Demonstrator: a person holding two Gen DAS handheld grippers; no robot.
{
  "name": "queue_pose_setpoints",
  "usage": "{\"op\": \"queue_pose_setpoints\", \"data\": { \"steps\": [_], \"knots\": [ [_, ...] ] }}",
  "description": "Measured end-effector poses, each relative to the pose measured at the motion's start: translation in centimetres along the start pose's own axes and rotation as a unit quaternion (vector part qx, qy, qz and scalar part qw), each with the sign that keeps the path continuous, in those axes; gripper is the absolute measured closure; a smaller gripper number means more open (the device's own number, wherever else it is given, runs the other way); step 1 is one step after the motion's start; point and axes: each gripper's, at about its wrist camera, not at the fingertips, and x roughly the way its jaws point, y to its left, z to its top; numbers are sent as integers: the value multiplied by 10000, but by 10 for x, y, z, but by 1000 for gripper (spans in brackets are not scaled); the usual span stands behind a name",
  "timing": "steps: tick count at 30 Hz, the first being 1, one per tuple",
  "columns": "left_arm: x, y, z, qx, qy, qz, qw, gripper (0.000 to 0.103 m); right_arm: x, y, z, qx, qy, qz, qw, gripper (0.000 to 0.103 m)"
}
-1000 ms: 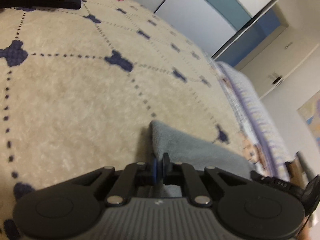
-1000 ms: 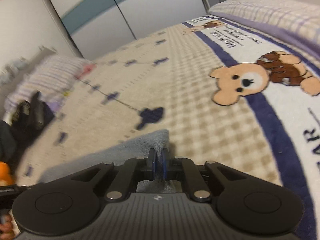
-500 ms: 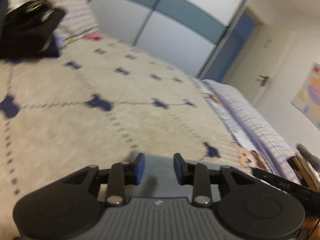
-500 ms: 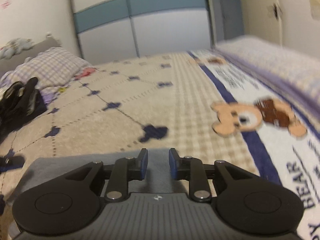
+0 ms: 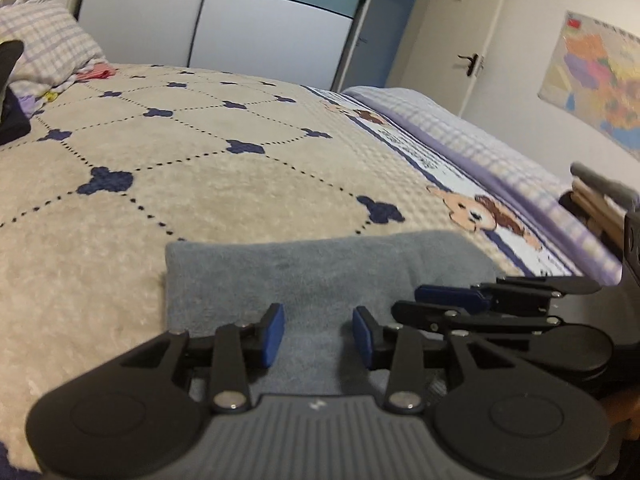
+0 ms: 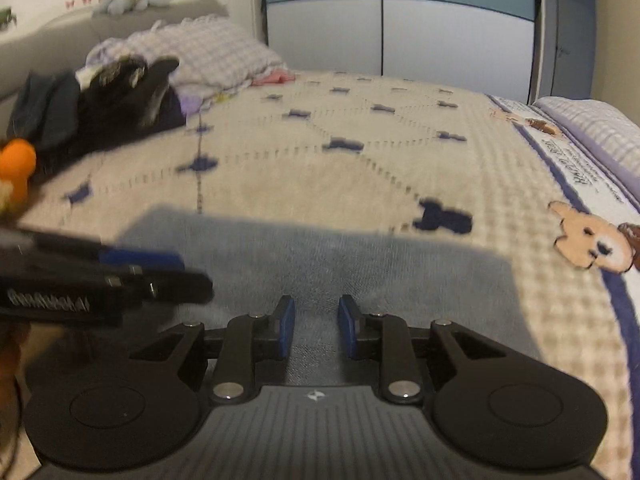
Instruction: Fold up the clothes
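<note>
A folded grey garment (image 5: 320, 268) lies flat on the beige bedcover (image 5: 200, 176). In the left wrist view my left gripper (image 5: 318, 320) hovers over the garment's near edge, its jaws opening, with nothing pressed between the blue pads. My right gripper (image 5: 408, 300) shows side-on just to its right. In the right wrist view the same grey garment (image 6: 320, 252) spreads ahead, and my right gripper (image 6: 316, 312) stands open above its near edge, pads clear of the cloth. The left gripper (image 6: 192, 276) enters from the left, blurred.
A pile of dark clothes (image 6: 100, 108) and a checked pillow (image 6: 208, 48) sit at the far left of the bed. An orange object (image 6: 16, 164) is at the left edge. A bear-print border (image 5: 476, 212) runs along the right side. Wardrobe doors (image 5: 240, 28) stand behind.
Both grippers were shut on the grey garment's corners; they have let go and opened. Both have rolled level and drawn back, so the folded garment now lies flat ahead.
</note>
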Motion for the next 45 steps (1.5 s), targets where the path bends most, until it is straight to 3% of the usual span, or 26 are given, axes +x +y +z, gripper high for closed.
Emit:
{"op": "queue_pose_setpoints", "data": {
  "steps": [7,10,14,19,21,24,27,33,38,41,45],
  "knots": [
    [-6,-24,-9,872,-167,213,9958,50,-8,17,-11,-578,-220,-261,9977,76],
    [-18,-18,-3,692,-428,199,9965,48,-19,11,-9,-440,-401,-234,9980,72],
    [-25,-5,2,388,-708,302,9963,42,-29,-6,-9,-158,-703,-530,9960,65],
    [-12,8,-1,147,-428,494,9978,39,-24,-28,-15,180,-533,-813,9951,63],
    [-7,7,-4,289,-329,528,9976,34,-18,-33,-19,260,-350,-776,9960,57],
    [-3,0,-8,592,-278,585,9961,28,-13,-30,-23,112,-234,-782,9966,57],
    [-8,-1,-8,582,-316,572,9962,27,-16,-28,-22,84,-257,-769,9967,57],
    [-27,12,-1,26,-227,515,9984,21,-37,-52,-16,754,-187,-525,9956,55],
    [-34,26,-2,-480,-1,653,9967,20,-53,-63,-18,866,-227,-698,9935,51],
    [-32,40,-6,-1014,290,734,9917,20,-50,-70,-26,981,56,-644,9931,50],
    [-39,66,-7,-2055,200,304,9780,20,-49,-80,-31,1290,219,-496,9902,49]
  ]
}}
